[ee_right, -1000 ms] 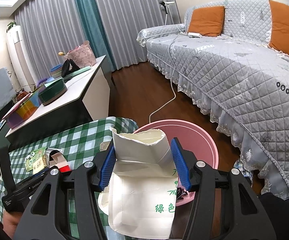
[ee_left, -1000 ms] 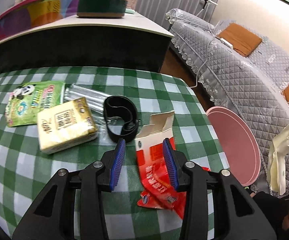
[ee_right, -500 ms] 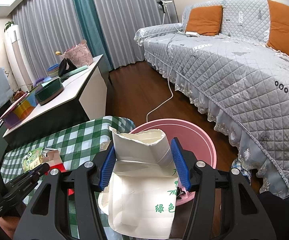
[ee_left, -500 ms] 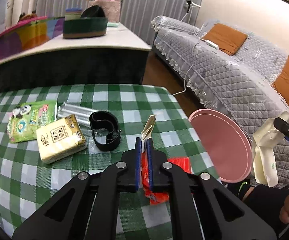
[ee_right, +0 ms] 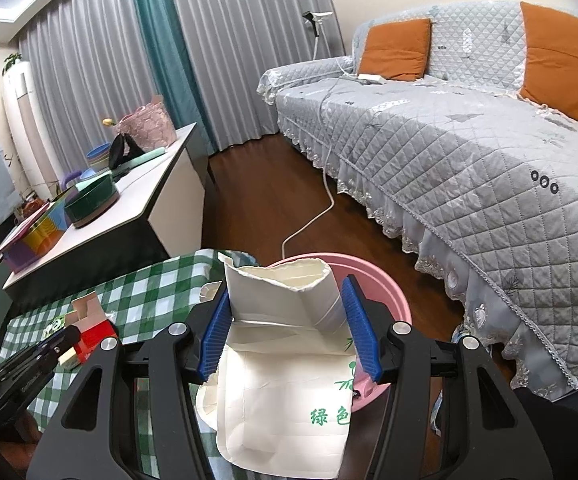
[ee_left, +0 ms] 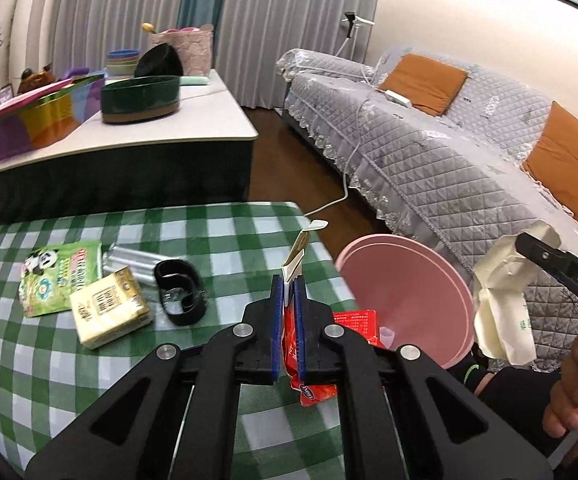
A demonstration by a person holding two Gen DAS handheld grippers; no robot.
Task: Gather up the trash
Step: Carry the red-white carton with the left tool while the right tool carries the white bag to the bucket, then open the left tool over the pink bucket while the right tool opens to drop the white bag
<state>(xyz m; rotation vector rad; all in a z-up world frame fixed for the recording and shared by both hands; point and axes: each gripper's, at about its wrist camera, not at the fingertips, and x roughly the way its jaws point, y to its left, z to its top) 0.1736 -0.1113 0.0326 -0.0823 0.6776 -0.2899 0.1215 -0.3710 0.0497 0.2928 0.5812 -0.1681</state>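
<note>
**tidy_tom:** Left wrist view has the left tongs [ee_left: 288,300] clamped tight on a flattened red and white cardboard carton [ee_left: 293,332]. It's lifted off the green and white checked tabletop [ee_left: 225,236], near that tabletop's right edge, right beside the round pink plastic bin [ee_left: 405,296]. How far along would you call this?

**binday_bea:** Middle of it, I'd say. Both pieces of trash are picked up, neither is in the bin yet. Right wrist view shows the right tongs [ee_right: 287,330] gripping a crumpled cream paper bag with green printing [ee_right: 285,392], jaws only partly closed because the bag is bulky. It hangs above the near side of the bin, so a release there would probably land it.

**tidy_tom:** And the rest of the tabletop?

**binday_bea:** A green snack packet with a panda on it [ee_left: 59,276], a yellow tissue pack [ee_left: 107,310], a black looped strap [ee_left: 181,296] and some clear plastic wrapping [ee_left: 137,262] are sitting toward the left side. Can't tell which of those count as trash, so there may be more rounds to go.

**tidy_tom:** Which way is the carton pointing?

**binday_bea:** Long axis runs along the fingers, away from the camera. Open flap end sticks out past the fingertips, tilted slightly right toward the bin; the crushed red end hangs back under the tongs. The bag's long axis is about vertical, torn open mouth up.
</note>
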